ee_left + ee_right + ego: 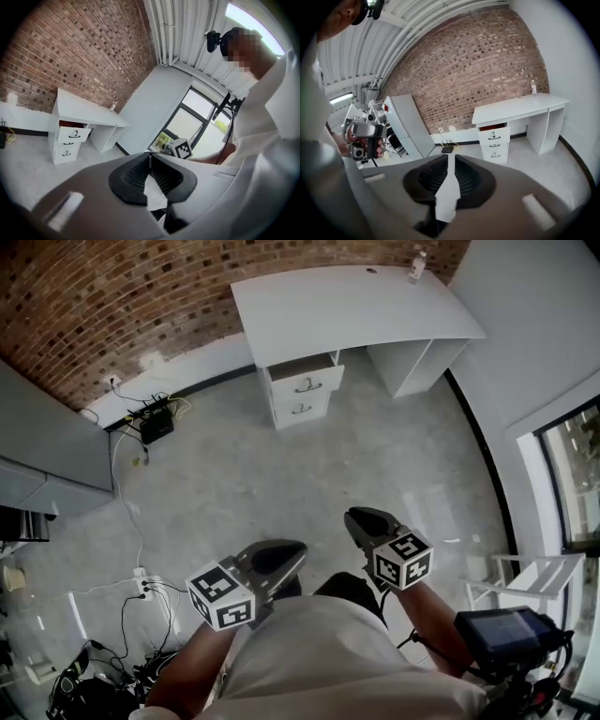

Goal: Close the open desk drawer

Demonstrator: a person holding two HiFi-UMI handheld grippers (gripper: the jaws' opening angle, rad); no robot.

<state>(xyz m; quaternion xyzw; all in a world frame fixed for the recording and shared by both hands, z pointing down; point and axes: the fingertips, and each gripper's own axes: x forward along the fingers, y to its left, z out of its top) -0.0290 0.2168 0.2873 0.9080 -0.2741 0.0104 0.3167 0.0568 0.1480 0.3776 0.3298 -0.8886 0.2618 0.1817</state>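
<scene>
Nothing's actually started on this one as far as I can tell. The left tongs are well back from the table, across a wide stretch of bare floor from its front; their tips look pressed together with nothing between them. The open drawer is the top one in the stack under the table's left end as the head view shows it; it sticks out past the two lower drawers, which sit flush. The right tongs are just as far from the table as the left; their own view shows a narrow slit of floor between the jaws, so they're barely open and empty. There's also a small bottle on the table's far right corner, nowhere near the drawer.

So my read: zero progress. The whole job is left, meaning walk up to the table, get one of the tongs against the drawer front, and push it in until it lines up with the ones below.
</scene>
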